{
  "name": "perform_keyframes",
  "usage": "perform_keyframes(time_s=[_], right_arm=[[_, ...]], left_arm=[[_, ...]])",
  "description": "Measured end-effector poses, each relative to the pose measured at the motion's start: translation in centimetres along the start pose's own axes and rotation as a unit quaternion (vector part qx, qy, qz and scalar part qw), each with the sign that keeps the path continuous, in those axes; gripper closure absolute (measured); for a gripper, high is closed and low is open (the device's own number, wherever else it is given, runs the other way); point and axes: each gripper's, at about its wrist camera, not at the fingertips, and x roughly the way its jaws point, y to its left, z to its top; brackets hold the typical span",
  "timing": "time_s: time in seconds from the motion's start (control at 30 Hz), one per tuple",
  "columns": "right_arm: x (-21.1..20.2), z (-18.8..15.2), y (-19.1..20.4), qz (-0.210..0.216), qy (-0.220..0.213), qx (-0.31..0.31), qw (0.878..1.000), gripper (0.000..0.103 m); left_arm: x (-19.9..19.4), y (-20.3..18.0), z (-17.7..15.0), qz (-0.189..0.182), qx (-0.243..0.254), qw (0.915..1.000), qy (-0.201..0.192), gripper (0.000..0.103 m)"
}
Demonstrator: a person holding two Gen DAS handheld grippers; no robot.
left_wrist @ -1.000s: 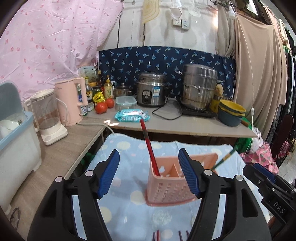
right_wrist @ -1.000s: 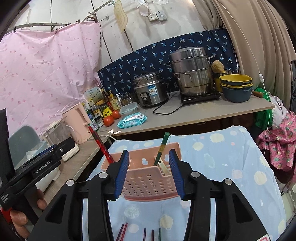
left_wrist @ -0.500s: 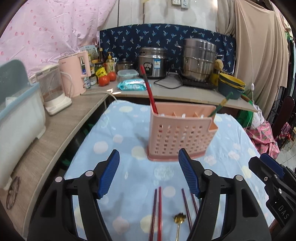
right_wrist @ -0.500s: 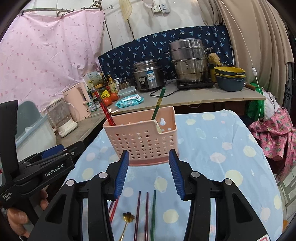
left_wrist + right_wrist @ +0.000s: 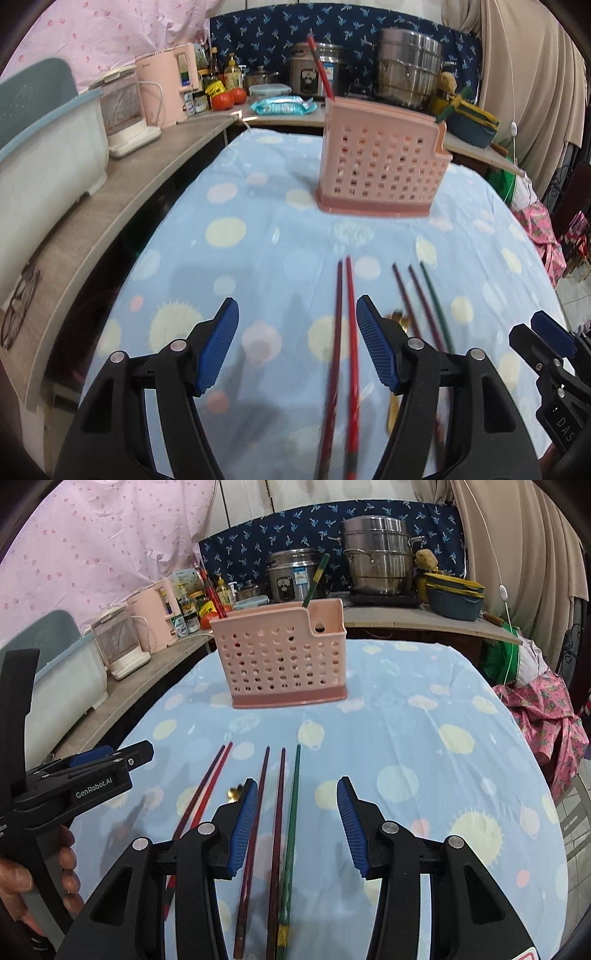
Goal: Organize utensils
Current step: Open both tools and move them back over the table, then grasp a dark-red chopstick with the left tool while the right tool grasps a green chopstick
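The pink perforated utensil holder (image 5: 284, 657) stands upright near the far end of the table with the blue dotted cloth (image 5: 424, 738), and only two pieces are in it: a red chopstick (image 5: 320, 70) at its left end and a green chopstick (image 5: 314, 581) near its right end. The rest lies loose on the cloth nearer the camera: a dark red and red pair (image 5: 343, 332), two dark maroon chopsticks (image 5: 271, 812), a green chopstick on the cloth (image 5: 291, 819) and a small gold spoon (image 5: 397, 321), partly hidden. So the job looks barely begun. The left gripper (image 5: 297, 345) hangs above the red pair, fingers apart and empty; the right gripper (image 5: 297, 823) hangs above the maroon and green sticks, fingers also apart, holding nothing.
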Motion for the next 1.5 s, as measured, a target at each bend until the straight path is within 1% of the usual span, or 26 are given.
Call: perform_keyframes(time_s=[0.07,0.1,0.23,0.4,0.5,0.8,1.0,1.1,1.3,1.5], right_arm=[[0.0,-1.4,-0.2,-0.002,0.013,0.006,1.000,0.059],[0.0,-1.4,-0.2,-0.002,0.013,0.006,1.000,0.059],[0.1,-3.6,-0.5,-0.004,0.035,0.014,0.999,0.060],[0.3,-5.6,-0.5,-0.011,0.052,0.016,0.998,0.063],[0.4,-6.2,-0.4,-0.016,0.058,0.011,0.998,0.068],[1.0,-7.3,0.2,-0.008,0.076,0.005,0.997,0.080],[1.1,-7.7,0.7,-0.009,0.074,-0.006,0.997,0.082],[1.3,-8.0,0.7,-0.013,0.081,-0.009,0.997,0.089],[1.1,-8.3,0.2,-0.012,0.080,-0.005,0.997,0.091],[1.1,-8.3,-0.2,-0.012,0.080,-0.002,0.997,0.095]], left_arm=[[0.2,0.4,-1.3,0.002,0.000,0.9999,0.011,0.040],[0.2,0.6,-1.8,0.002,0.000,0.9999,0.016,0.040],[0.2,0.8,-3.9,0.002,0.004,0.9995,0.031,0.040],[0.3,0.7,-6.2,-0.005,0.006,0.9987,0.050,0.040],[0.4,0.7,-7.0,-0.005,0.009,0.9983,0.057,0.040],[0.3,1.3,-8.2,-0.001,0.003,0.9978,0.066,0.040],[0.3,1.4,-8.4,-0.001,0.002,0.9977,0.068,0.040],[0.4,1.5,-8.6,-0.001,0.002,0.9974,0.072,0.041],[-0.1,1.5,-8.5,-0.006,-0.001,0.9976,0.069,0.040],[-0.8,1.1,-8.5,-0.019,0.003,0.9978,0.064,0.040]])
